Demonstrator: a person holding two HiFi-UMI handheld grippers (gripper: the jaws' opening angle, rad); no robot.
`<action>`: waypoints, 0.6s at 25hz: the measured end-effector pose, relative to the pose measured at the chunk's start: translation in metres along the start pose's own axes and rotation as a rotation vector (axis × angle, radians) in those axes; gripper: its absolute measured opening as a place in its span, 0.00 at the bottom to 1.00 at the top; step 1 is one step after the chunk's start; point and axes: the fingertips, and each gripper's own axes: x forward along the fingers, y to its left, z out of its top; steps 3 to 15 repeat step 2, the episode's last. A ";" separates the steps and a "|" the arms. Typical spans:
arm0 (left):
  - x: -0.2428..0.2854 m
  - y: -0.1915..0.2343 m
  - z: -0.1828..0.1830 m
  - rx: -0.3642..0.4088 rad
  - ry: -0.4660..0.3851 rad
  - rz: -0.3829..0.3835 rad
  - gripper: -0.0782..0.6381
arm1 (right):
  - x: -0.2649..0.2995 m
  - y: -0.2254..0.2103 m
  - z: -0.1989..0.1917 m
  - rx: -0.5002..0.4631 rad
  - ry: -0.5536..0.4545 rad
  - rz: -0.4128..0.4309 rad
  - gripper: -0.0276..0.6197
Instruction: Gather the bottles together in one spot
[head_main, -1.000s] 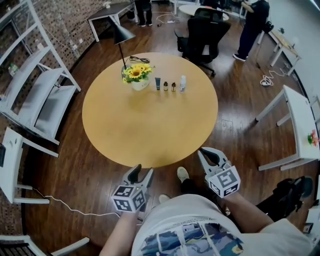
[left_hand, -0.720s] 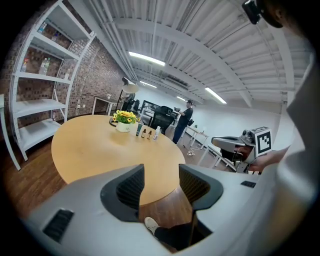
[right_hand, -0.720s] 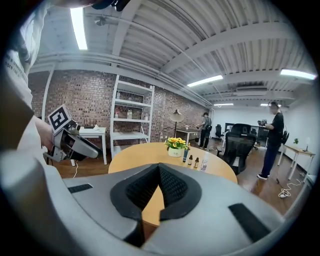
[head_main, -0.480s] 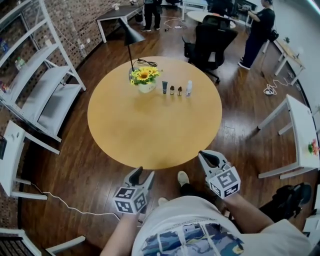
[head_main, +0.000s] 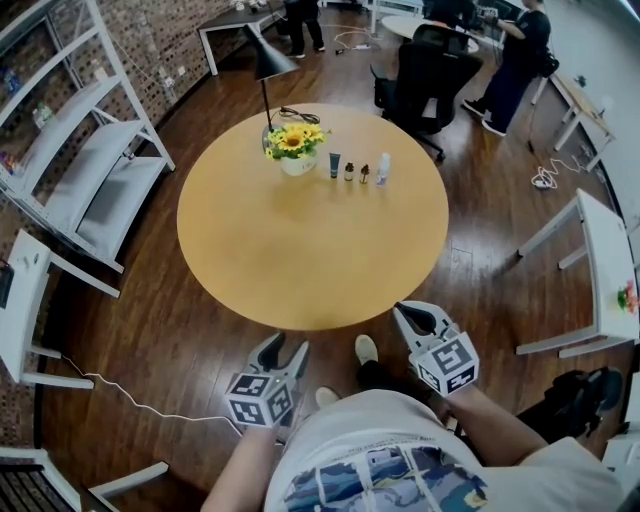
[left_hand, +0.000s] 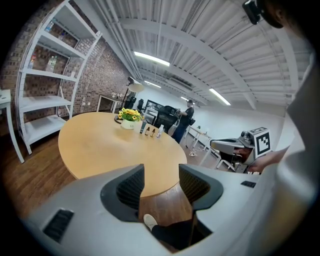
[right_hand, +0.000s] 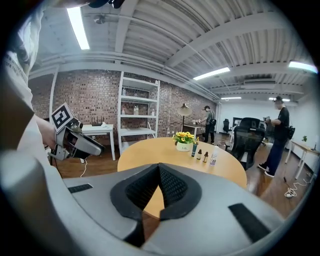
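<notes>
Several bottles stand in a row on the far side of the round wooden table (head_main: 300, 250): a dark tube (head_main: 334, 165), two small brown bottles (head_main: 349, 172) (head_main: 365, 174) and a white bottle (head_main: 382, 169). They are close together beside a pot of yellow flowers (head_main: 297, 150). My left gripper (head_main: 285, 346) is open and empty, held off the table's near edge. My right gripper (head_main: 403, 311) is shut on nothing, also short of the near edge. In the right gripper view the white bottle (right_hand: 214, 155) shows far off, beyond the shut right gripper (right_hand: 159, 172). The left gripper (left_hand: 161, 181) is open there too.
A black desk lamp (head_main: 268, 60) rises behind the flowers. White shelving (head_main: 80, 170) stands to the left, a black office chair (head_main: 425, 70) beyond the table and a white table (head_main: 600, 260) to the right. People stand at the far end of the room. A cable (head_main: 130, 400) trails on the wooden floor.
The head view has drifted, so the table and bottles sit slightly further right in the picture. Both grippers stay low at the near edge, with no visible change in their jaws.
</notes>
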 end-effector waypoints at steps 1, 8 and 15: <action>0.000 0.000 -0.001 -0.001 0.001 0.000 0.39 | 0.001 0.002 0.000 -0.002 0.001 0.004 0.04; 0.000 0.000 -0.003 -0.002 0.003 0.001 0.39 | 0.001 0.003 0.000 -0.004 0.002 0.008 0.04; 0.000 0.000 -0.003 -0.002 0.003 0.001 0.39 | 0.001 0.003 0.000 -0.004 0.002 0.008 0.04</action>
